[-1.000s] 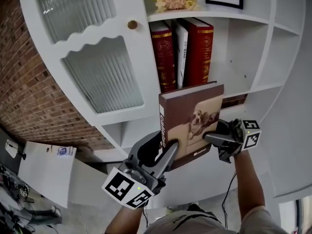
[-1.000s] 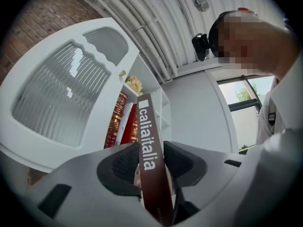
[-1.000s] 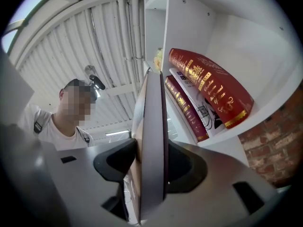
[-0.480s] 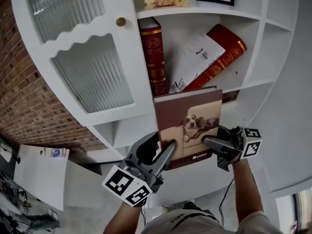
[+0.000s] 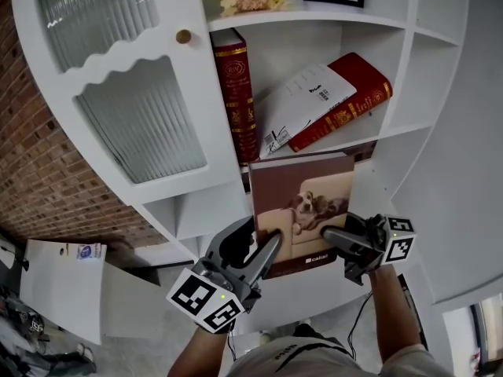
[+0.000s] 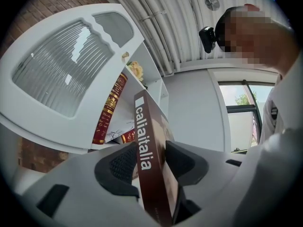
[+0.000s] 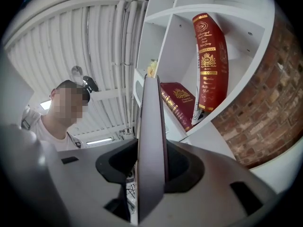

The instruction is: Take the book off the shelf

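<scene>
Brown-covered, with a dog on a pale armchair printed on its front, the book stands upright between my two grippers. It is out in front of the white shelf, not in any compartment.

My left gripper has the spine edge, low down. Its jaws have just been opening a little, yet the spine sits between them and both pads lie against it, so I read that as a grip. My right gripper takes the opposite edge, the page side. Its jaws have just been closing, and their pads press on both faces of the book.

Beyond the gripper tips, in the compartment above the held book, one red book stands upright on the left gripper's side. A white book and another red volume lie tilted beside it, their lower ends nearest it. Farther out past the left gripper is a cabinet door with ribbed glass.
</scene>
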Motion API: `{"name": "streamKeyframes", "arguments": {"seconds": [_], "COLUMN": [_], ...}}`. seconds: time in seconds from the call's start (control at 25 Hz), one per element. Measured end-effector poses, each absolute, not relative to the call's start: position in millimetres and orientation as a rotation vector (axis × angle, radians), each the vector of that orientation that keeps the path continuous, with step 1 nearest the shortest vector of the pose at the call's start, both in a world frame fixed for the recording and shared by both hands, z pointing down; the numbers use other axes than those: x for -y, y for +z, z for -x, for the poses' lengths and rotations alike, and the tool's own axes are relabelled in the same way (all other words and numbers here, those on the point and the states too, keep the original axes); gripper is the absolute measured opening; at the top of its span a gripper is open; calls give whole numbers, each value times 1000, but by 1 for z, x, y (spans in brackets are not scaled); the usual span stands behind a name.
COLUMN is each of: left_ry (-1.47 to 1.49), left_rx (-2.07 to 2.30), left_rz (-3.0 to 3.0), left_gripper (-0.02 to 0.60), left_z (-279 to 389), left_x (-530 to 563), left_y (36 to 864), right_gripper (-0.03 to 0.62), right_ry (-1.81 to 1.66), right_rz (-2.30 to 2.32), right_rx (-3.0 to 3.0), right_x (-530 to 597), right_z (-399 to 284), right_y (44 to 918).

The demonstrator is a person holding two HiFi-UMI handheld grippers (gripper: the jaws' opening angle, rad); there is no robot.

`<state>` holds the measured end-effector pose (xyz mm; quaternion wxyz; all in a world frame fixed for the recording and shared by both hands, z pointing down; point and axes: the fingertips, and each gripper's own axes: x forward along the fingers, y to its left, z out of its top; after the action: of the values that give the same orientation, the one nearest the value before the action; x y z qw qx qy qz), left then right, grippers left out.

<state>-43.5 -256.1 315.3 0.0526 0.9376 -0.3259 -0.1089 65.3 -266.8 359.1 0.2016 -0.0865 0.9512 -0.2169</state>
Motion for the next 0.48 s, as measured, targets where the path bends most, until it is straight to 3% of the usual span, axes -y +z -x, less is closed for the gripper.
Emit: {"name": "streamKeyframes", "arguments": {"seconds": [0.48], "left_ry": [-298], "left_rx": [986], "left_rz": [-2812], "left_gripper": [192], "left_z": [40], "left_x": [251], "left_y": [340], "right_gripper": [164], "right_ry": [-673], "right_rz": [296], "right_rx": [-2611], "right_x": [257], "right_z": [-68], "right_y": [386]}}
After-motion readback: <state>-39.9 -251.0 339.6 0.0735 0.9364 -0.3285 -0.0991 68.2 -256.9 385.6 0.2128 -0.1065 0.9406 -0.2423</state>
